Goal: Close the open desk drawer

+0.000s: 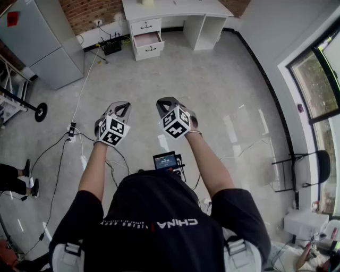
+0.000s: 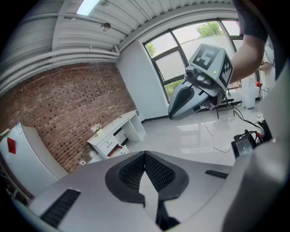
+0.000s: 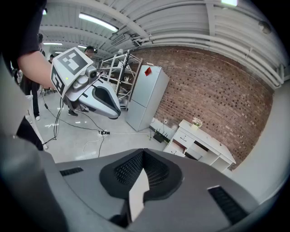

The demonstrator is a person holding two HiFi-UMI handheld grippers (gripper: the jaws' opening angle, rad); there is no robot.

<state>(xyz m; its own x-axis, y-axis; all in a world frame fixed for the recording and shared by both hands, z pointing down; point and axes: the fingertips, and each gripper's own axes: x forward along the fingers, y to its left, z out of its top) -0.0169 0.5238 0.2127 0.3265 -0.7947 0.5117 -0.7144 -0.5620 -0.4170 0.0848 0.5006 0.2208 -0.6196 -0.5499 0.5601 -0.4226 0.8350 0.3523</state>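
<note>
A white desk (image 1: 175, 9) stands against the brick wall, far across the floor from me. In its left drawer stack the middle drawer (image 1: 147, 39) is pulled out; the ones above and below it are closed. I hold both grippers side by side in front of my chest. The left gripper (image 1: 123, 107) and the right gripper (image 1: 163, 102) are both shut and hold nothing. The left gripper view looks past its closed tips (image 2: 145, 154) at the desk (image 2: 118, 130) and open drawer (image 2: 118, 150). The open drawer (image 3: 174, 147) also shows beyond the right gripper (image 3: 142, 152).
A grey cabinet (image 1: 45, 42) stands left of the desk, with a black box (image 1: 111, 47) and cables at the wall. A power strip (image 1: 71, 129) and cords cross the floor at left. A screen device (image 1: 166, 161) lies near me. A black chair (image 1: 313, 167) stands by the right window.
</note>
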